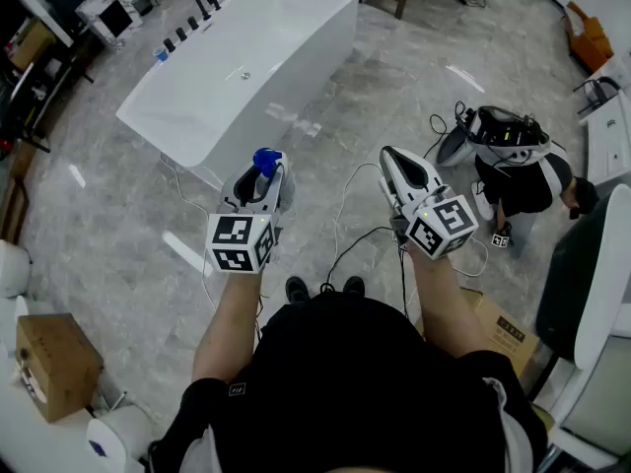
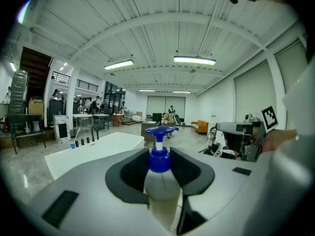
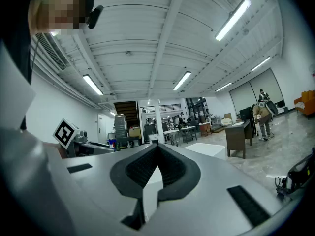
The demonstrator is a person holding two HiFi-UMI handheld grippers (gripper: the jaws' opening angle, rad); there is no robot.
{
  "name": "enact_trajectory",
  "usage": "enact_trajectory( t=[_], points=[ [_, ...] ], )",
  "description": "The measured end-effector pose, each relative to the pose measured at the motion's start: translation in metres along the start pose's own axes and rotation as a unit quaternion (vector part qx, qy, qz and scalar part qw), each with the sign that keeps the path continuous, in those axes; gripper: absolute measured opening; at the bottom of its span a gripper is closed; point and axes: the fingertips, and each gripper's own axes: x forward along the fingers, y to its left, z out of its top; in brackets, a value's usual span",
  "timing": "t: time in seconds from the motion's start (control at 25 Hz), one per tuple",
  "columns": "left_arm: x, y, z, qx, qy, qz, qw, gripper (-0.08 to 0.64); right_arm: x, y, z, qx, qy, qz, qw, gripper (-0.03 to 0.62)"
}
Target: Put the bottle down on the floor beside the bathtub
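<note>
Bottle (image 2: 160,186), pale-bodied with a blue pump top, stands upright between my left tongs (image 2: 160,156). Their dark pads pinch it from both sides just below the pump collar. In the head view I see it held in the air above the grey marble floor (image 1: 108,195), near the closer end of the white bathtub (image 1: 246,67) and touching neither.

The bathtub stands free on the floor, with a black faucet (image 1: 205,0) at its far rim.

My right tongs (image 3: 157,151) are pressed together at the tips with nothing between them. They hover about level with the left tongs, well apart from the bottle.

Black cables (image 1: 345,249) trail across the floor beneath my arms. To my right a person (image 1: 523,180) in dark clothes crouches beside some equipment on the floor. A cardboard box (image 1: 57,361) sits at the lower left of the head view.
</note>
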Motion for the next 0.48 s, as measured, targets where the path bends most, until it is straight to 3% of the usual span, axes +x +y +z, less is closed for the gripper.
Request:
enact_trajectory(
  t=[0.48],
  points=[
    [0.016,-0.03,0.004,0.006,0.002,0.007,1.0,0.141,-0.034,-0.041,0.002,0.014,-0.006,-0.003,1.0,0.028]
  ],
)
